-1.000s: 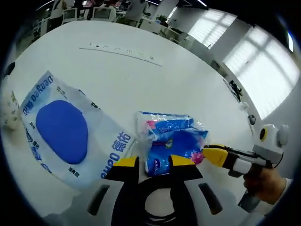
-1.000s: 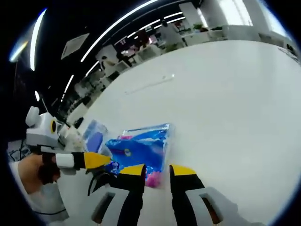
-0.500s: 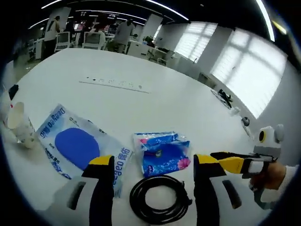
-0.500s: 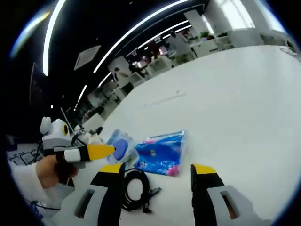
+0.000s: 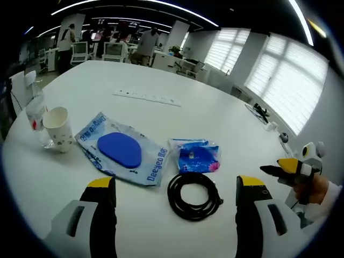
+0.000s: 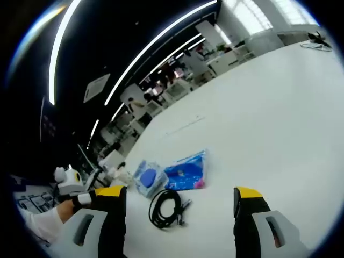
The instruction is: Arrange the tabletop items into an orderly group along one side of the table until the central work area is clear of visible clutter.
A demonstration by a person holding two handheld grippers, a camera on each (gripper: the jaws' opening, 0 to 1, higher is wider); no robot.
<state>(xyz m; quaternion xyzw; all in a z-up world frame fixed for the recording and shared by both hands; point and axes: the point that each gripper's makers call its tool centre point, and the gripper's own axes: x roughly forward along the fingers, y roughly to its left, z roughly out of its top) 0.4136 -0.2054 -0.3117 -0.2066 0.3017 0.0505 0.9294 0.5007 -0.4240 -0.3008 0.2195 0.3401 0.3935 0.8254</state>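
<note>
In the left gripper view, the left gripper (image 5: 174, 188) rises from the bottom edge with its 2 yellow-tipped jaws spread wide and nothing between them. Between the jaws, on the white round table (image 5: 161, 70), lies a coiled black cable (image 5: 194, 194). Just above the coil, near the centre of the frame, sits a small blue snack packet (image 5: 196, 157) with pink print. Left of it, just beside it, lies a larger clear bag with a blue oval pad inside (image 5: 121, 149), printed "Deeyeo". At the far left stand a paper cup (image 5: 58, 128) and, just beside it against the frame edge, a clear plastic bottle (image 5: 35, 115). A white power strip (image 5: 146, 97) lies flat higher up on the table. At the right edge, a person's hand (image 5: 317, 189) holds the right gripper (image 5: 279, 169), its yellow tip pointing left.

In the right gripper view, the right gripper (image 6: 180, 193) has its 2 jaws released and wide apart at the bottom, empty. The cable (image 6: 167, 207) lies between them in the lower centre, with the snack packet (image 6: 186, 172) above it and the pad bag (image 6: 149, 177) to the left. The left gripper (image 6: 88, 198) shows at the lower left.
</note>
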